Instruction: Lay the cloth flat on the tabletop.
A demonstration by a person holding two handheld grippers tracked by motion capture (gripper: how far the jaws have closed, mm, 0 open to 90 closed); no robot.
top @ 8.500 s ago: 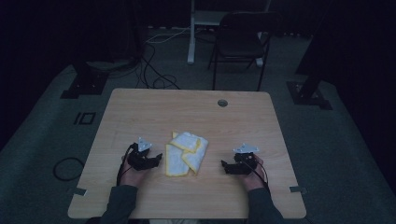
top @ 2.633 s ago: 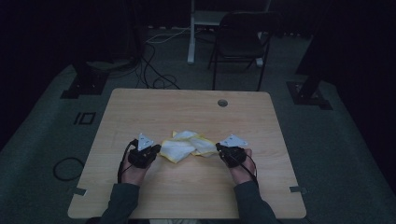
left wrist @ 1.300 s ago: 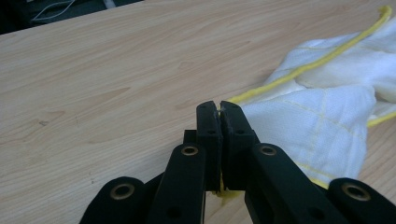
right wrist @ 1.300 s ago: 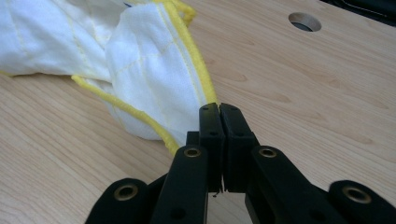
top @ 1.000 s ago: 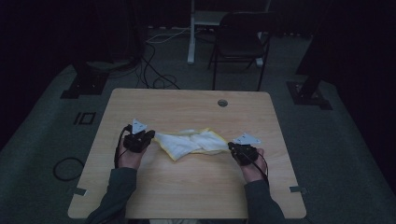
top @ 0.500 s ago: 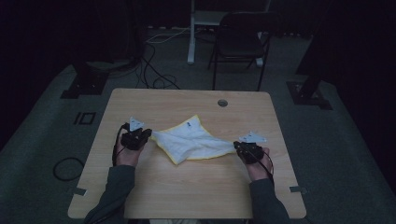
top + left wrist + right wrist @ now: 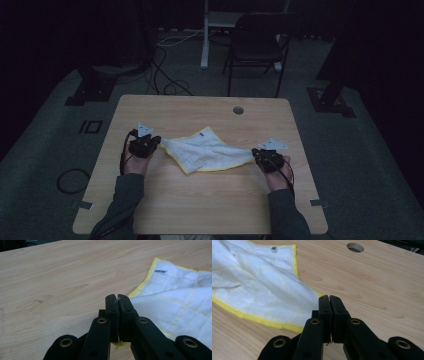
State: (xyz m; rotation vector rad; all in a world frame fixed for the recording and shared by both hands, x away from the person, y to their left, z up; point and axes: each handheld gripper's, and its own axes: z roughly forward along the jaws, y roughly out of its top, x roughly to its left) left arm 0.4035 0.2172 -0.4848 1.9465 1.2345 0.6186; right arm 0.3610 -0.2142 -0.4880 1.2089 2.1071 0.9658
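Observation:
A white cloth (image 7: 207, 152) with a yellow hem lies spread on the wooden table (image 7: 200, 205), stretched between my two grippers. My left gripper (image 7: 158, 141) is at the cloth's left corner, jaws shut, with a sliver of fabric pinched between its tips (image 7: 117, 296). The cloth (image 7: 175, 300) fans out to the right of these jaws. My right gripper (image 7: 254, 152) is shut on the cloth's right corner. In the right gripper view the cloth (image 7: 262, 290) runs in under its closed jaws (image 7: 329, 297). A small blue label (image 7: 273, 248) marks the far corner.
A round cable hole (image 7: 238, 110) is in the table near its far edge. Bare tabletop lies on the near side of the cloth. Beyond the table stand a dark folding chair (image 7: 257, 47) and stand bases, with cables on the floor.
A second ago the cloth hung bunched between the grippers. It has since opened out flat, its labelled corner falling toward the far side. Both grippers still hold their corners.

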